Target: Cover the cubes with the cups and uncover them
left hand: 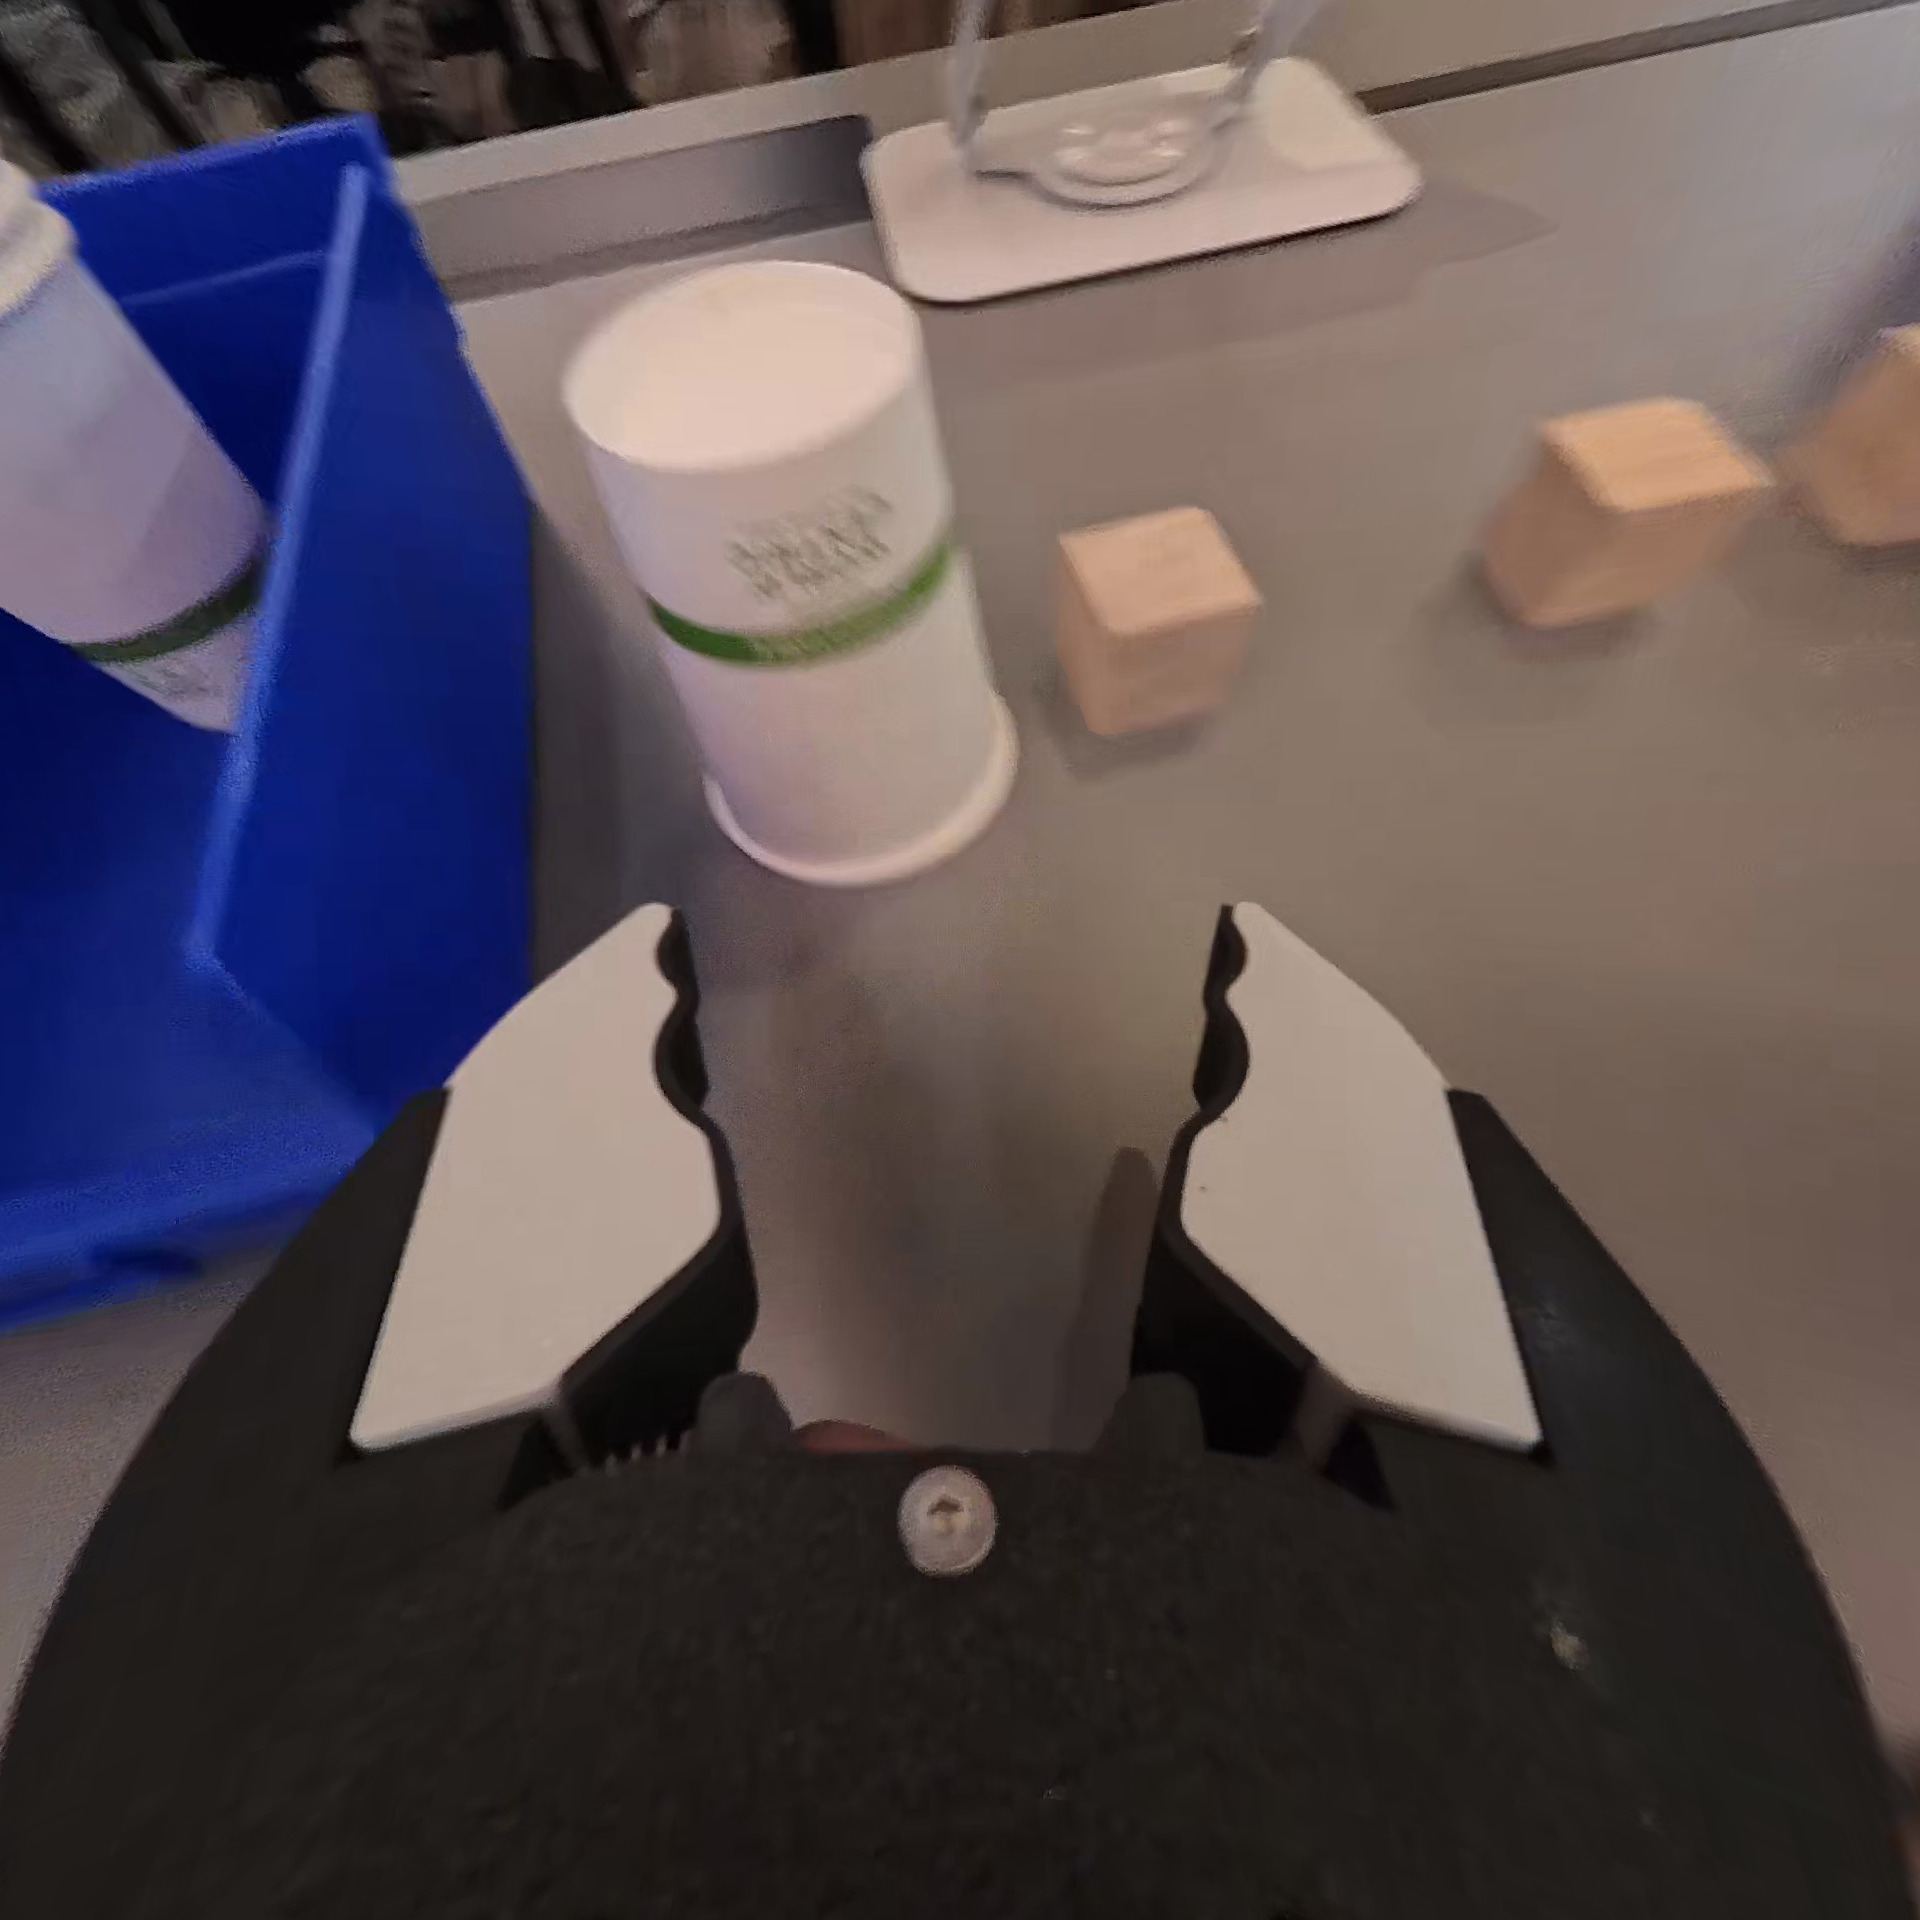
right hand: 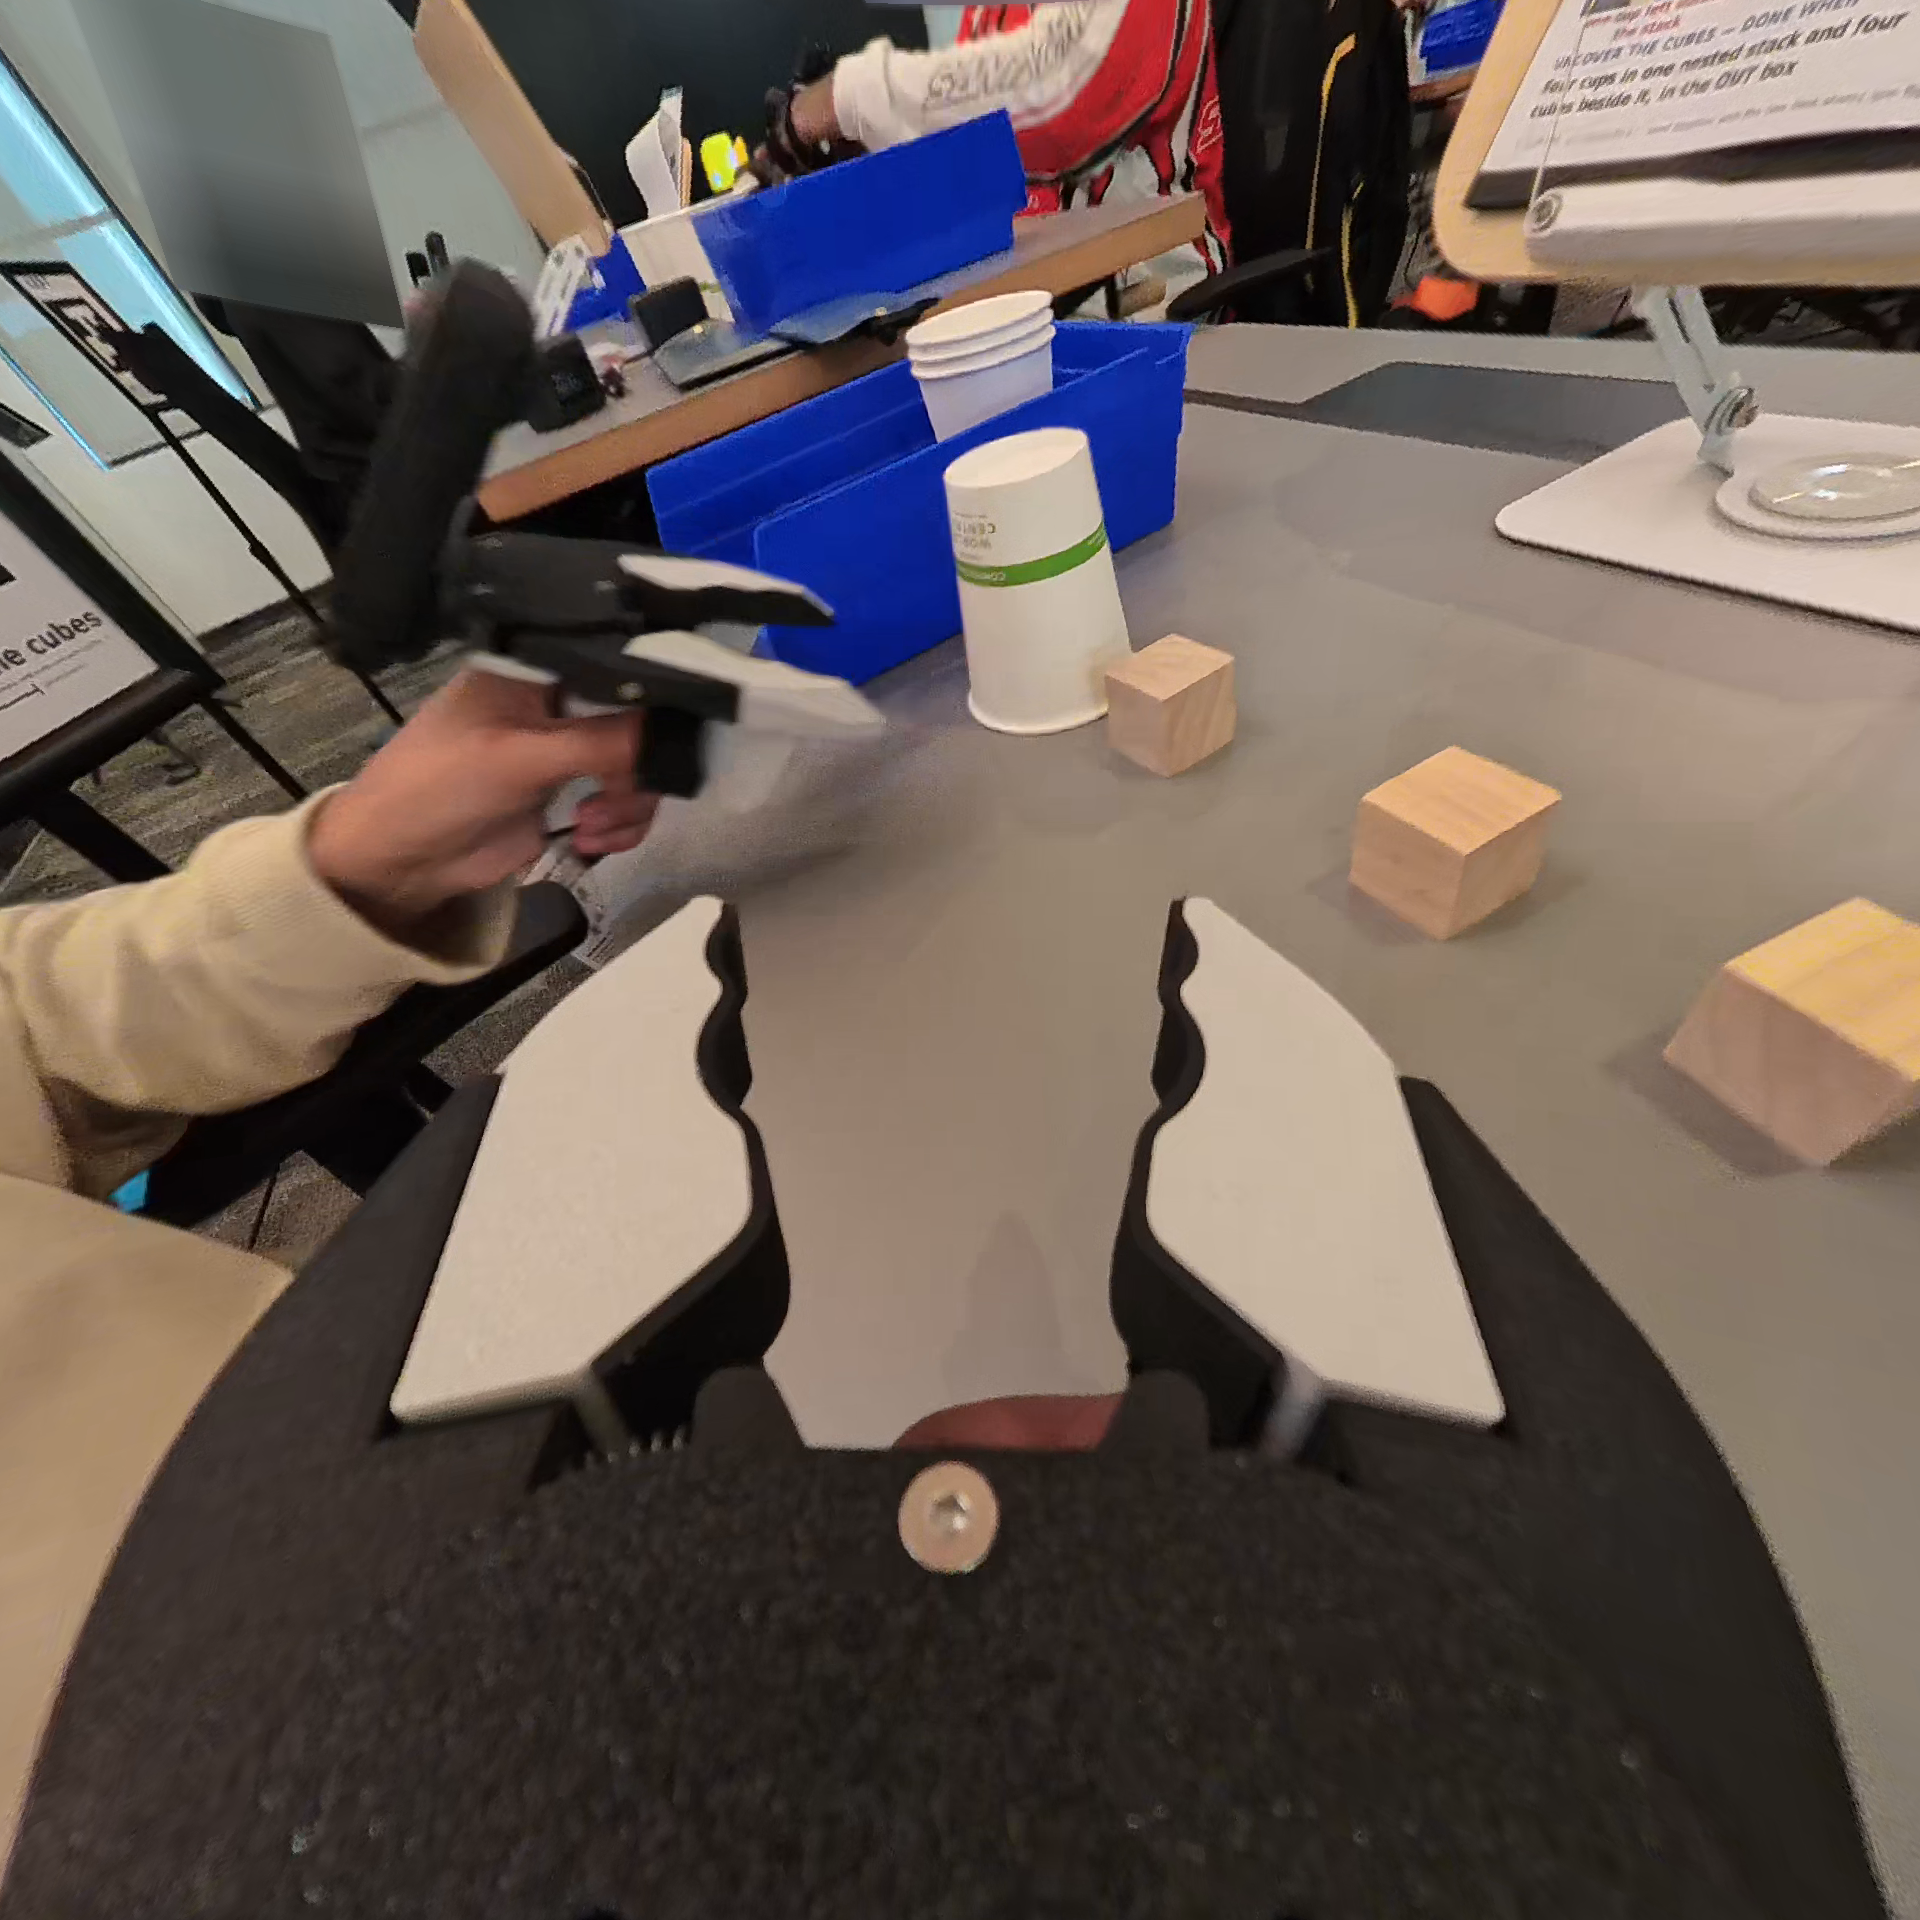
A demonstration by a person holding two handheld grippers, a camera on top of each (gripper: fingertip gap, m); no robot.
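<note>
1. Left tongs wide open, empty, above grey surface.
2. Right tongs wide open, empty.
3. Inverted cup near blue bin; three cubes uncovered to its right.
4. Cup stack in bin.

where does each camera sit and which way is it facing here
Left wrist view: on the left gripper, looking forward and down over the grey table at the upturned white paper cup beside the blue plastic bin; only its open fingers show.
Right wrist view: on the right gripper, facing leftward across the table; its open fingers, the left gripper and a hand show.
Shared: cup, bin, three wooden cubes.
</note>
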